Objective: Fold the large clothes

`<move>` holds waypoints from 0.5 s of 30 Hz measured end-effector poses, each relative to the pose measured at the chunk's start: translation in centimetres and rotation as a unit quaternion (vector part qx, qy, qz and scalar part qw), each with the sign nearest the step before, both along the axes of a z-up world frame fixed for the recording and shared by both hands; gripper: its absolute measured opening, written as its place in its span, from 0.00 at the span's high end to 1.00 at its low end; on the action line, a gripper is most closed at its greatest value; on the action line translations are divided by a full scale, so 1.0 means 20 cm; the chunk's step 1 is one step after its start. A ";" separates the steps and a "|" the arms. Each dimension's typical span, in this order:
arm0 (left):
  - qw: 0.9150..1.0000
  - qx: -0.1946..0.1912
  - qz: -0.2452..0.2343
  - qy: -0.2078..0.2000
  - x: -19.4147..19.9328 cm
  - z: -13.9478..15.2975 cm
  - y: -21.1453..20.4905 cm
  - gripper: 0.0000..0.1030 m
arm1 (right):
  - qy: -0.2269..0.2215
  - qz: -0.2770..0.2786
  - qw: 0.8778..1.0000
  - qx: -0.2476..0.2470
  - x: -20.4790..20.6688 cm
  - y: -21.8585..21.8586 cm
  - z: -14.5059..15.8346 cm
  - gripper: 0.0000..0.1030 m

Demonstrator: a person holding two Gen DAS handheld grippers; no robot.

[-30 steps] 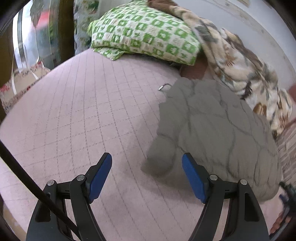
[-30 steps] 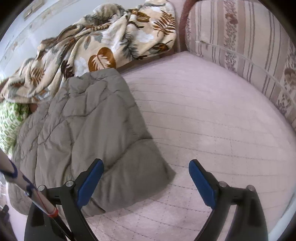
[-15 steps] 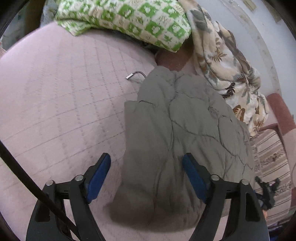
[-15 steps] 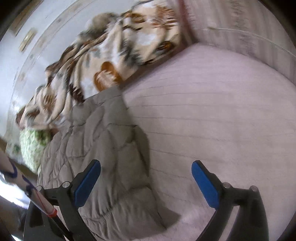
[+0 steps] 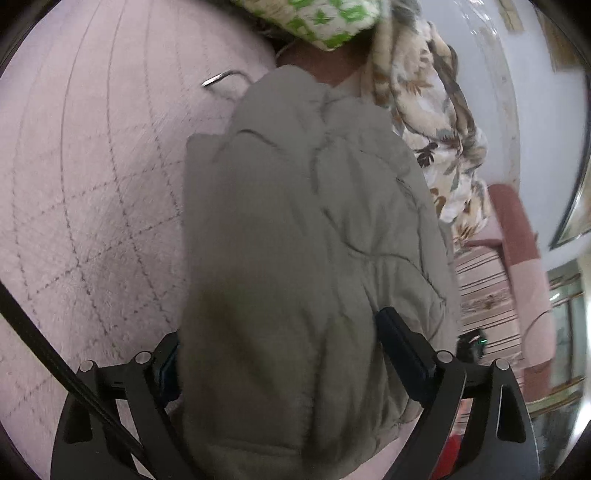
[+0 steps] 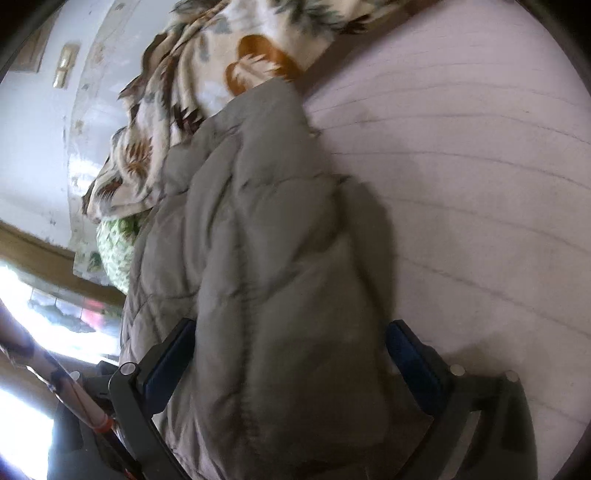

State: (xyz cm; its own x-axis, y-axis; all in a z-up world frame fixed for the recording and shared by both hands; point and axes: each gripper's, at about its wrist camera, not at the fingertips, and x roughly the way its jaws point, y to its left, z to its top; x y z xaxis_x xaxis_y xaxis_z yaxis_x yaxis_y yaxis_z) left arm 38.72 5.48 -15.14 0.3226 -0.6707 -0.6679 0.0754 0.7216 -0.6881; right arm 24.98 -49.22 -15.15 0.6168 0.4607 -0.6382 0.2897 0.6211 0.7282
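Note:
A grey padded jacket (image 5: 295, 221) lies folded lengthwise on a pink quilted bedspread (image 5: 92, 184). In the left wrist view its near end bulges up between the fingers of my left gripper (image 5: 284, 350), hiding most of the left pad; the jaws stand wide apart and are not squeezing it. In the right wrist view the jacket's other end (image 6: 266, 258) fills the gap of my right gripper (image 6: 288, 354) in the same way, with the jaws spread wide on either side of the cloth. Both grippers point down at the jacket.
A green checked pillow (image 5: 317, 18) and a leaf-patterned blanket (image 5: 436, 110) lie at the jacket's far side against the wall. A metal hanger hook (image 5: 221, 76) pokes out by the collar. A striped cushion (image 5: 480, 280) stands beyond the jacket. The bedspread (image 6: 461, 184) stretches right of the jacket.
Both grippers have tipped downward and closed in on the jacket. They hung over the bedspread beside it before; now each has an end of the jacket between its jaws.

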 end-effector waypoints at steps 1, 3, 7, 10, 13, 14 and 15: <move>1.000 0.020 0.004 -0.009 -0.02 0.04 -0.02 0.26 | 0.001 -0.001 1.000 -0.002 -0.01 0.01 0.01 0.06; 0.998 0.051 0.008 -0.033 -0.06 0.13 -0.05 0.42 | 0.000 -0.001 1.000 0.003 -0.02 0.01 0.05 0.24; 0.995 0.085 0.011 -0.059 -0.15 0.25 -0.09 0.49 | -0.009 0.006 1.000 -0.022 -0.06 0.04 0.15 0.45; 0.995 0.085 0.013 -0.050 -0.20 0.23 -0.07 0.49 | -0.009 0.006 1.000 -0.021 -0.09 0.04 0.18 0.47; 0.997 0.072 0.012 -0.033 -0.24 0.19 -0.01 0.49 | -0.010 0.014 1.000 -0.016 -0.13 0.04 0.19 0.47; 0.997 0.067 0.012 -0.030 -0.26 0.18 0.00 0.49 | -0.011 0.017 1.000 -0.015 -0.14 0.04 0.19 0.47; 0.997 0.065 0.010 -0.028 -0.28 0.18 0.01 0.49 | -0.011 0.020 1.000 -0.015 -0.16 0.04 0.20 0.47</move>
State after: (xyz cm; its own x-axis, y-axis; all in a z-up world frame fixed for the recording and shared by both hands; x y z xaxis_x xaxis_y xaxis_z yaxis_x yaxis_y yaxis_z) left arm 33.18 5.65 -11.58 0.3741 -0.5723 -0.7297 0.0950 0.8064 -0.5837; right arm 21.81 -48.32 -11.15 0.6118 0.4665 -0.6388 0.2479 0.6538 0.7149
